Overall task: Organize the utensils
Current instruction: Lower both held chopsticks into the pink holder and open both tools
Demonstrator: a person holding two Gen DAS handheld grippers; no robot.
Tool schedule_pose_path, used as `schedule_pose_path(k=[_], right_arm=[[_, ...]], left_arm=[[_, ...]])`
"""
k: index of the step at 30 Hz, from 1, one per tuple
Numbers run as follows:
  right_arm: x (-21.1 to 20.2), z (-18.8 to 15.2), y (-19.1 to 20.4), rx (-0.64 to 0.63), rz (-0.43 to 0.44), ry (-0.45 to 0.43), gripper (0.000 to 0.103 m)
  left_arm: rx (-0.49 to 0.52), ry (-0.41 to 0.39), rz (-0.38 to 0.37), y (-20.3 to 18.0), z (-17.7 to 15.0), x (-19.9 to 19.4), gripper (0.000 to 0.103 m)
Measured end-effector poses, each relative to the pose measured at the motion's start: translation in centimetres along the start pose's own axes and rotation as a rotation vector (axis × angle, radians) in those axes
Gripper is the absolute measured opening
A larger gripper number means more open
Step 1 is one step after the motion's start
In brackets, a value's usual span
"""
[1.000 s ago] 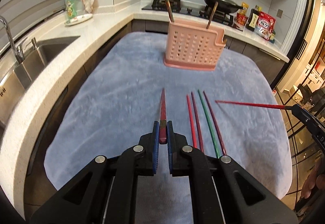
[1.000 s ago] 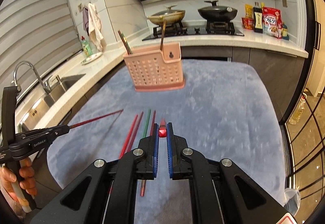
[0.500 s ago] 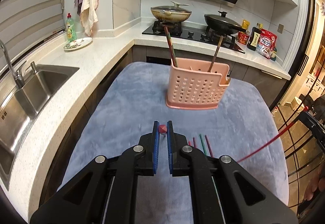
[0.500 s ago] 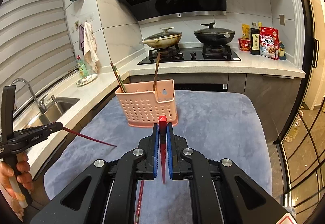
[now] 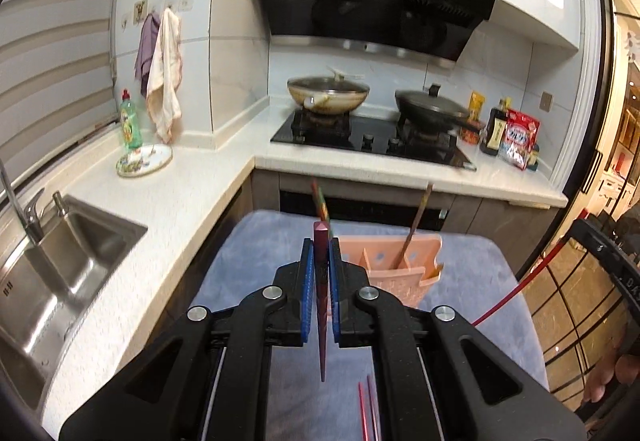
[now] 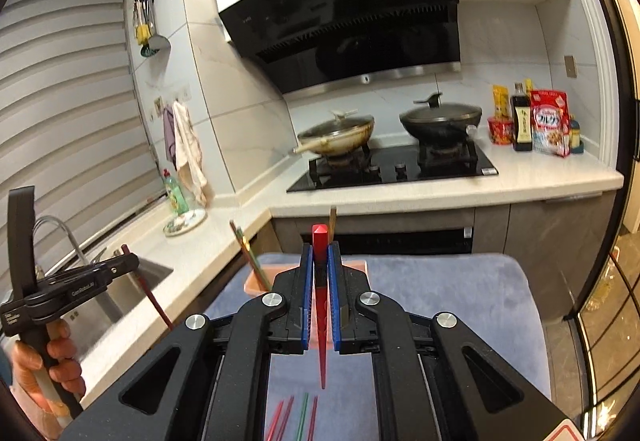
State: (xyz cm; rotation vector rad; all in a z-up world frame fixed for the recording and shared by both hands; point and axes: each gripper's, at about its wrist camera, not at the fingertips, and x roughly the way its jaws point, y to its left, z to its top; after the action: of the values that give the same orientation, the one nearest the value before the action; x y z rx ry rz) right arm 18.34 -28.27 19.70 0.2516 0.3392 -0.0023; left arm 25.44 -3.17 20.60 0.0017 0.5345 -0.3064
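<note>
My left gripper [image 5: 321, 247] is shut on a dark red chopstick [image 5: 321, 305], held upright, thick end up and tip hanging down. My right gripper [image 6: 321, 253] is shut on a bright red chopstick [image 6: 321, 305], also upright. A pink perforated utensil basket [image 5: 394, 275] stands on the blue-grey mat [image 5: 260, 241] just beyond both grippers; it shows in the right wrist view [image 6: 256, 283] mostly hidden behind the fingers. Two chopsticks [image 5: 416, 225] stand in it. Several loose chopsticks [image 6: 294, 417] lie on the mat below. The other gripper shows in each view, left [image 6: 72, 289] and right [image 5: 600, 265].
A steel sink [image 5: 60, 261] with a tap is at the left. White counter [image 5: 180, 209] wraps around, holding a plate [image 5: 144, 160] and a green bottle [image 5: 130, 121]. A hob [image 5: 372, 139] with two woks is behind the basket. Bottles and packets [image 5: 512, 135] stand at the right.
Both grippers have lifted and tilted up, turning their chopsticks from flat to upright, and moved closer to the pink basket. The loose chopsticks have dropped to the bottom of both views.
</note>
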Motion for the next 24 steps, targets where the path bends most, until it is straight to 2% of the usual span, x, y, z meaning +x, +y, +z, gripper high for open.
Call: schedule_pose_path(k=[7, 11, 17, 24], right_arm=[[3.8, 5.1, 1.0, 0.014, 0.023, -0.081, 0.007], [6.5, 6.6, 1.1, 0.026, 0.021, -0.092, 0.007], [10.9, 4.9, 0.9, 0.044, 0.016, -0.033, 0.007], [14.4, 1.6, 0.6, 0.031, -0.004, 0.050, 0.007]], left_arm=[[-0.031, -0.123, -0.022, -0.7, 6.2, 0.4, 0.007], [-0.038, -0.170, -0.039, -1.0, 8.4, 1.9, 0.007], [-0.042, -0.164, -0.044, -1.1, 8.4, 5.7, 0.007], [-0.046, -0.088, -0.051, -0.6, 5.8, 9.7, 0.007]])
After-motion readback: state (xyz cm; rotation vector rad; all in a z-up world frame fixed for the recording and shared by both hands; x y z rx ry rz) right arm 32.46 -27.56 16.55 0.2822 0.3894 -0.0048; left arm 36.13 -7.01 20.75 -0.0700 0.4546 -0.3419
